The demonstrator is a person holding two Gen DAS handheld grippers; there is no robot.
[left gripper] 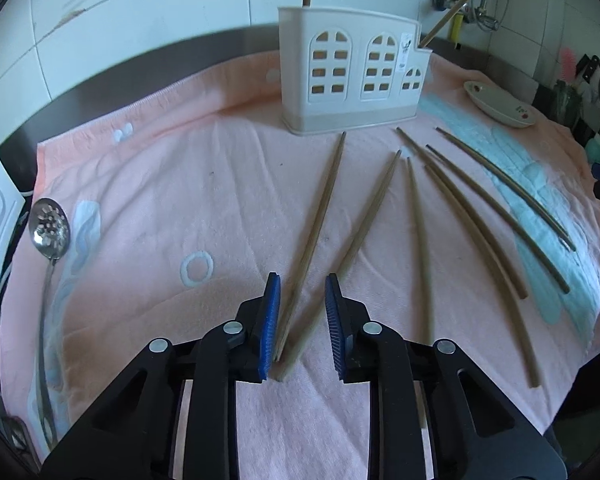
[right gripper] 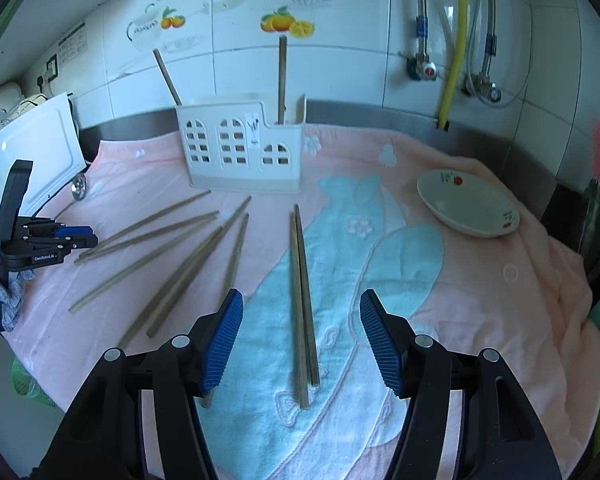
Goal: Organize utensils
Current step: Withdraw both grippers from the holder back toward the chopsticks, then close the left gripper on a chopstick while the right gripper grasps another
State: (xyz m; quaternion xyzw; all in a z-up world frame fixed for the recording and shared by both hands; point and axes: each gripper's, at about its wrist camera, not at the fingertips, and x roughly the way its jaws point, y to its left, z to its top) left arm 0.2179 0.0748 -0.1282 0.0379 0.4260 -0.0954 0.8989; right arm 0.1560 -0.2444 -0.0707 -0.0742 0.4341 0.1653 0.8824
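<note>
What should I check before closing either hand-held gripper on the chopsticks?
1. Left hand-held gripper open: ok.
2. Chopstick ends between its jaws: not ok for a single pick, two chopsticks converge there.
3. Right hand-held gripper open: ok.
4. Chopstick pair centred between its jaws: ok, lying side by side on the towel.
5. Utensil holder upright with room: ok, only two chopsticks stand in it.
6. Bowl out of the path: ok, off to the right.

Open left tongs (left gripper: 302, 326) straddle two chopsticks (left gripper: 314, 240) (on towel (left gripper: 160, 184)).
</note>
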